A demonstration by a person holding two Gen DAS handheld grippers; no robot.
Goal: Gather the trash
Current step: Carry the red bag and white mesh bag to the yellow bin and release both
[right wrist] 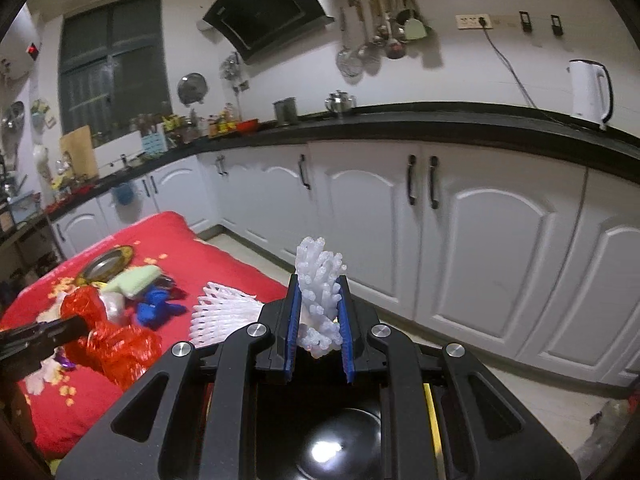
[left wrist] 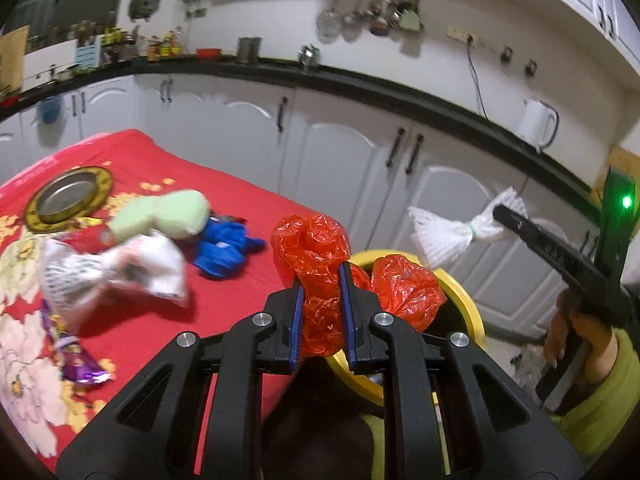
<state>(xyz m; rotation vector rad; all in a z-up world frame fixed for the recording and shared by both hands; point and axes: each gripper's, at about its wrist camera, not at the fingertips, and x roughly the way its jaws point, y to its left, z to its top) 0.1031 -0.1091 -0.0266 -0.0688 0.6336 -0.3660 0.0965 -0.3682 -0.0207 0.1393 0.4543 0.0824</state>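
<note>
Your left gripper (left wrist: 320,280) pinched the red plastic bag (left wrist: 310,248) over the yellow bin (left wrist: 474,312); your right gripper (right wrist: 318,300), raised alongside, clamped the white foam net (right wrist: 318,280).

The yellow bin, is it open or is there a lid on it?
Open. The yellow bin's rim shows no lid, and its dark inside is visible.

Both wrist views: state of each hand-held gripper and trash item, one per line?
left hand-held gripper: shut on red plastic bag
right hand-held gripper: shut on white foam net
yellow bin: open, dark liner inside
blue wrapper: lying on red tablecloth
purple wrapper: lying on tablecloth
</note>
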